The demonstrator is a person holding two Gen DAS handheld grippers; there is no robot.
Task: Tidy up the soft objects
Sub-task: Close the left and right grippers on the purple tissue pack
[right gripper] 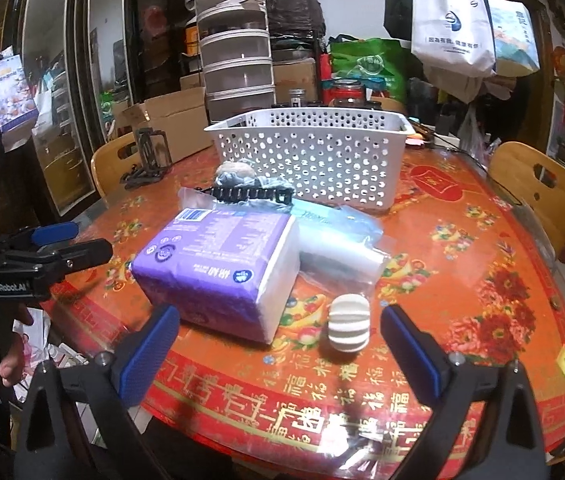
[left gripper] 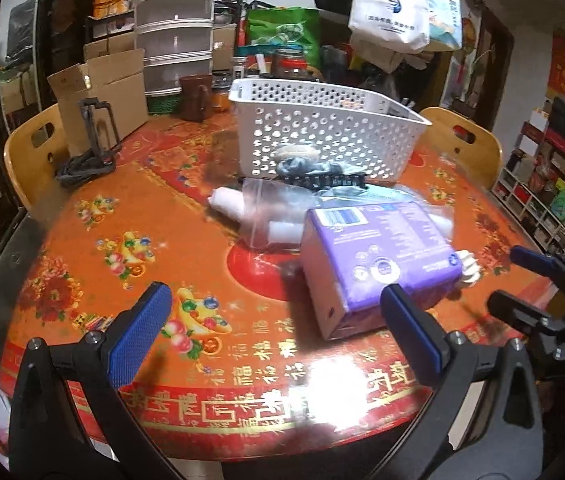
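A purple tissue pack [left gripper: 378, 264] [right gripper: 222, 264] lies on the round red table. A white ribbed soft ball [right gripper: 348, 328] [left gripper: 468, 268] sits to its right. Clear plastic bags with white rolls [left gripper: 258, 212] [right gripper: 338, 244] lie behind it. A grey cloth bundle [left gripper: 302, 160] [right gripper: 238, 176] and a black toothed strip [left gripper: 322, 180] [right gripper: 250, 194] lie in front of the white perforated basket [left gripper: 322, 128] [right gripper: 310, 152]. My left gripper [left gripper: 278, 328] is open, near the pack's front left. My right gripper [right gripper: 282, 344] is open, with the ball just ahead of it, between the fingers' line.
Wooden chairs [left gripper: 30, 152] [right gripper: 538, 188] stand around the table. A cardboard box [left gripper: 98, 96], a black stand [left gripper: 90, 152], a brown mug [left gripper: 196, 96] and jars sit at the back. Stacked drawers and hanging bags fill the background. The table's near edge is close.
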